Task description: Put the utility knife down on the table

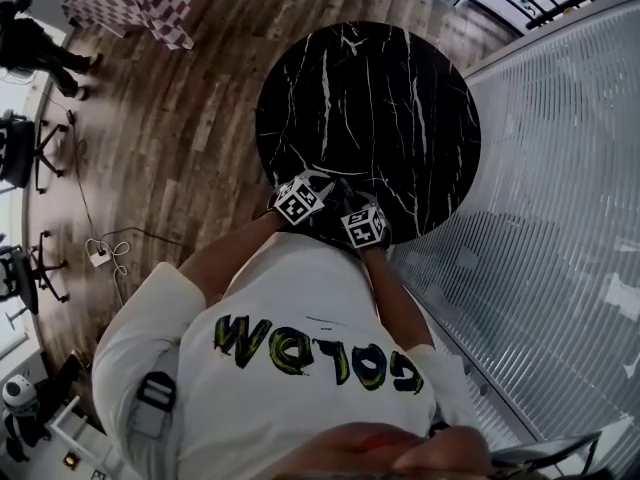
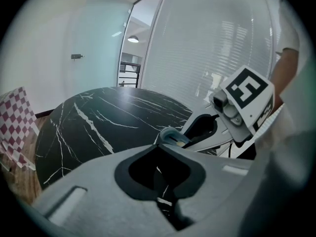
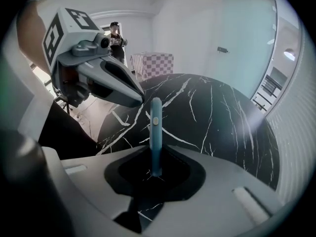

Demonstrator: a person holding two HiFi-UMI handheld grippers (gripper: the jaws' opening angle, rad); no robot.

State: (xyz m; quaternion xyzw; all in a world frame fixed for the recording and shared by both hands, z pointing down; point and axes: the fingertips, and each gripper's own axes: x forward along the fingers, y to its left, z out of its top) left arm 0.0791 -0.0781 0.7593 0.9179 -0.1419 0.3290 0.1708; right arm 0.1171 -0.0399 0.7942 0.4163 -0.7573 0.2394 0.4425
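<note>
Right gripper view has the right gripper (image 3: 155, 154) clamped on a blue utility knife (image 3: 155, 127), which stands straight out of the notch between the jaws, its small slider button facing the camera. Behind it spreads the round black marble table (image 3: 217, 112), veined in white; the knife is held above that surface, not lying on it. The left gripper (image 3: 136, 95) reaches in from the upper left, its tips just beside the knife's far end — whether they touch it I cannot tell. Left gripper view shows that tool's own jaws drawn together with nothing between them. Head view puts both grippers close together over the table's near edge, marker cubes side by side. Beyond the table are a checkered cloth (image 3: 154, 63) and a person (image 3: 116, 38).
</note>
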